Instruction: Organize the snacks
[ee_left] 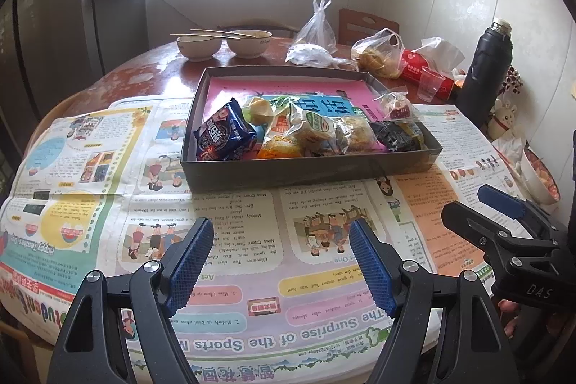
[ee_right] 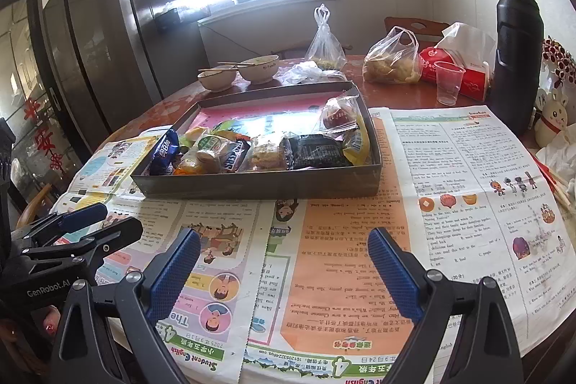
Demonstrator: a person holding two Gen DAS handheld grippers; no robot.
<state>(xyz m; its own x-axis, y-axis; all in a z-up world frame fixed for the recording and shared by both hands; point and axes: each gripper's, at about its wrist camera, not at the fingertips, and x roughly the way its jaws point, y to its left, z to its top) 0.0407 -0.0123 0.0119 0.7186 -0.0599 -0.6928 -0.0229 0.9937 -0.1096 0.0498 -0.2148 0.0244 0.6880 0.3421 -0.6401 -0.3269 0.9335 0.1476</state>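
Observation:
A shallow grey box [ee_left: 273,170] [ee_right: 259,184] stands on newspaper on the round table. Along its near side lie several snacks: a blue Oreo pack [ee_left: 225,135] [ee_right: 163,150], an orange packet [ee_left: 280,137], a black packet [ee_left: 394,135] [ee_right: 315,152], a clear-wrapped red sweet [ee_left: 396,107] [ee_right: 338,117]. My left gripper [ee_left: 282,233] is open and empty above the newspaper, short of the box. My right gripper [ee_right: 284,243] is open and empty, also short of the box; it shows in the left wrist view [ee_left: 478,207].
Behind the box stand two bowls with chopsticks [ee_left: 223,42] [ee_right: 241,71], plastic bags [ee_left: 378,53] [ee_right: 392,60], a red tissue pack [ee_right: 464,67], a clear cup [ee_left: 430,83] [ee_right: 448,81] and a black flask [ee_left: 487,67] [ee_right: 516,49]. A bowl [ee_left: 540,175] sits at the right edge.

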